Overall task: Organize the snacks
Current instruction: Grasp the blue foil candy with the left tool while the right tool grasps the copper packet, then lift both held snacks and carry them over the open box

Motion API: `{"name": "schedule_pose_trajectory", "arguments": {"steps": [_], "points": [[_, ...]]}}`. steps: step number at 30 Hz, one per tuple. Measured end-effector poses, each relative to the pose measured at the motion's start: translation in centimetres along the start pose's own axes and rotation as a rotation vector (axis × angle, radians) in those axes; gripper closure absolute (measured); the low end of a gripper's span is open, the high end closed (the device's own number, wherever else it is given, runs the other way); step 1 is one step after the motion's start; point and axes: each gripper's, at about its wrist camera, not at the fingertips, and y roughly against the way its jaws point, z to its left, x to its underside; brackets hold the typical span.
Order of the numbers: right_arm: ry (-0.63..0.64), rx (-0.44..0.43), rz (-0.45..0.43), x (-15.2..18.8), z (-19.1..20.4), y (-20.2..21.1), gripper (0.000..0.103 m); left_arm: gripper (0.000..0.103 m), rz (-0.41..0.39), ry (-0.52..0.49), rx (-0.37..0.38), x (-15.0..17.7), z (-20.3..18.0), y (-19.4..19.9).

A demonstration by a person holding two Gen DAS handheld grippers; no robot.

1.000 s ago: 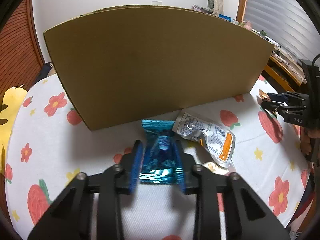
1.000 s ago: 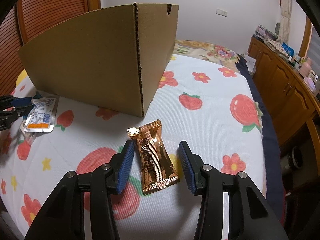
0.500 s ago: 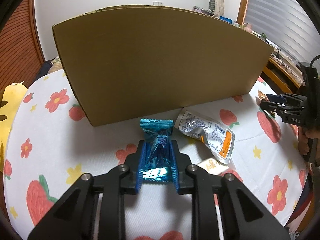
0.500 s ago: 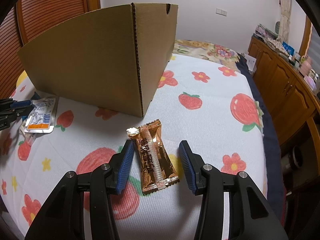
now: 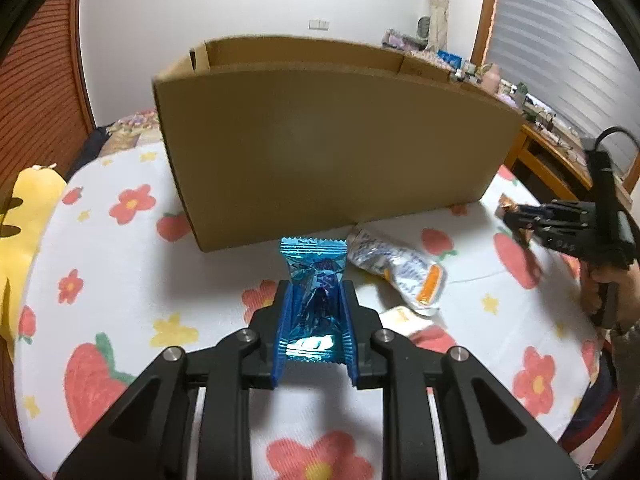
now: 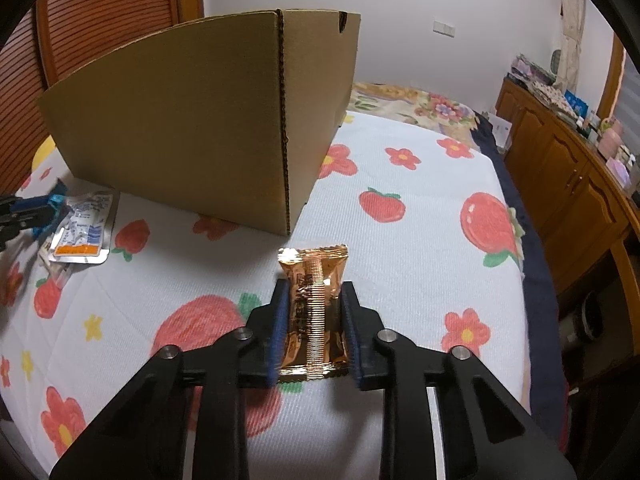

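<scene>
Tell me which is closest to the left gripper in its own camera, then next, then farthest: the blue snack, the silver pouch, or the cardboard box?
1. Blue snack: between the left gripper's fingers.
2. Silver pouch: just ahead, to the right.
3. Cardboard box: farthest, standing behind both.

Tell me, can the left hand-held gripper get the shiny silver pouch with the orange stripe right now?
Probably not yet. The left hand-held gripper is already shut on the crinkly blue foil snack packet, so it has no free grip. The silver pouch with the orange stripe lies close beside it, uncovered, on the flowered cloth.

left tool clamping blue snack packet
</scene>
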Motion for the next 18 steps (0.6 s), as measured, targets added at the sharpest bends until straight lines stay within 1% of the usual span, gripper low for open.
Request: {"name": "schedule_pose_trajectory", "arguments": {"steps": [2, 6, 18], "points": [[0.001, 0.006, 0.003, 0.0, 0.1, 0.0, 0.083, 0.083, -0.018, -0.002, 0.005, -0.2, -0.1, 1.0], [-0.001, -0.001, 0.006, 0.3, 0.4, 0.6, 0.083, 0.083, -0.048, -0.004, 0.011, -0.7, -0.2, 2.5], [0.007, -0.043, -0.083, 0.9, 1.8, 5.2, 0.083, 0.083, -0.106, -0.019, 0.005, -1.4, -1.1, 4.8]]}}
